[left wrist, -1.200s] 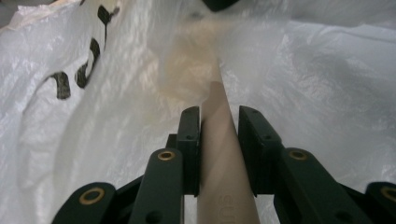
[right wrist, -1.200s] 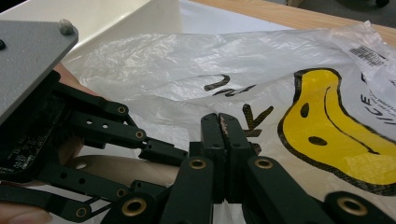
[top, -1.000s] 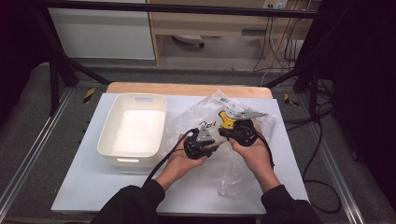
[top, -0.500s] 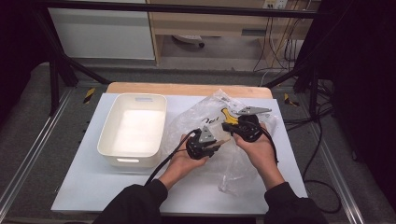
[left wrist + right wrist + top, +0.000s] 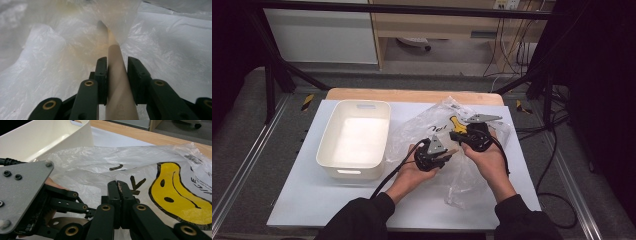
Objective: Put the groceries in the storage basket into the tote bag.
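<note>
High view: left gripper (image 5: pixel 443 156) and right gripper (image 5: pixel 458 136) close together over a clear bag (image 5: pixel 439 127) on the table (image 5: pixel 312 195), beside a white bin (image 5: pixel 354 137).

Left gripper view: a tan stick (image 5: pixel 117 72) between the two black jaws, touching the left jaw, with a thin gap at the right one. Can't tell if squeezed tight. Far end of the stick goes into the crinkly bag (image 5: pixel 62 50) and turns foggy behind the plastic. Near end cut off at the bottom edge. Can't tell what the stick is.

Right gripper view: right gripper (image 5: pixel 120 192) jaws pressed flat together, shut, with the bag (image 5: pixel 100 162) lying right behind them. Can't tell if a bit of plastic is pinched between them. Yellow smiley print (image 5: pixel 180 192) on the bag, cut off at the right edge. Left gripper (image 5: pixel 80 206) just beside, partly hidden by its grey plate. Bin (image 5: pixel 42 140) behind, cut off at the top.
</note>
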